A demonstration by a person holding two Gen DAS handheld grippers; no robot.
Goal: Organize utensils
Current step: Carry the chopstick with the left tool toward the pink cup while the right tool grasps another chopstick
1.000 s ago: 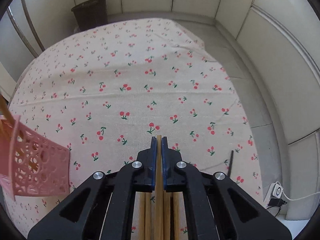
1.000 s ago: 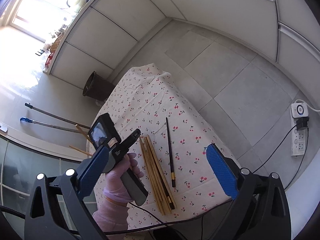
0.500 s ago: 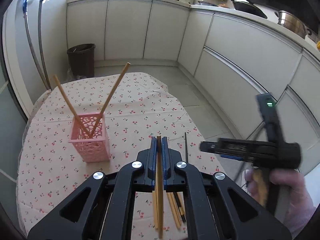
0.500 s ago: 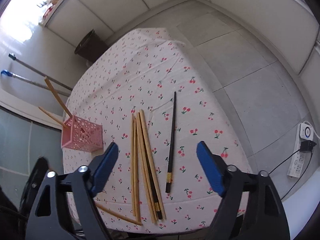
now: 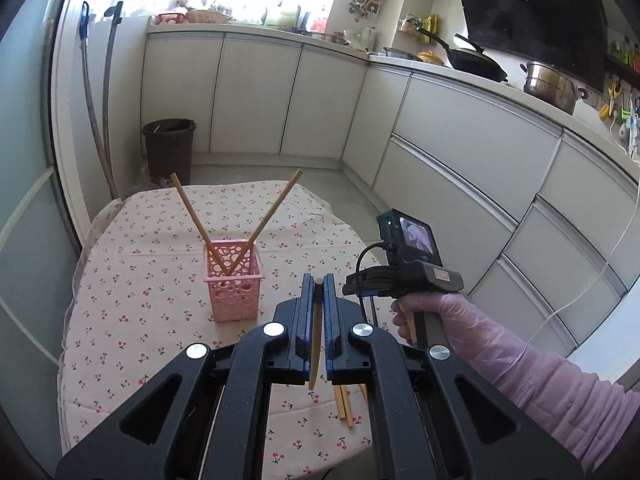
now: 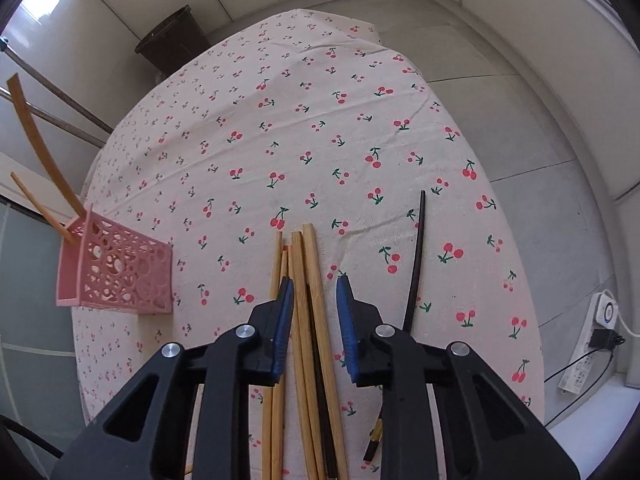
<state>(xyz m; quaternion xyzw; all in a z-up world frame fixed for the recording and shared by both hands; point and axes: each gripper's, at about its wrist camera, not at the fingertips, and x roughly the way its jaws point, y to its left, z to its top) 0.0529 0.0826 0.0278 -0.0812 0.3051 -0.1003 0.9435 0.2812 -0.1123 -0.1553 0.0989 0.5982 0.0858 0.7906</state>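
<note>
My left gripper [image 5: 316,284] is shut on a bamboo chopstick [image 5: 315,336] and holds it above the table. A pink perforated holder [image 5: 234,280] stands on the cherry-print tablecloth [image 5: 132,280] with two bamboo chopsticks [image 5: 276,210] leaning in it; it also shows in the right wrist view [image 6: 116,270]. My right gripper [image 6: 314,284] is open, low over a bundle of bamboo chopsticks [image 6: 308,300] lying on the cloth, jaws on either side of them. A single black chopstick [image 6: 414,264] lies to the right of the bundle.
A dark waste bin [image 5: 169,144] stands on the floor beyond the table. White kitchen cabinets [image 5: 460,152] run along the right. A power strip [image 6: 592,344] with cables lies on the floor near the table's right edge.
My left gripper has lifted the chopstick and tilted up, so the holder and kitchen came into view. My right gripper has come down over the chopstick bundle and its jaws have narrowed.
</note>
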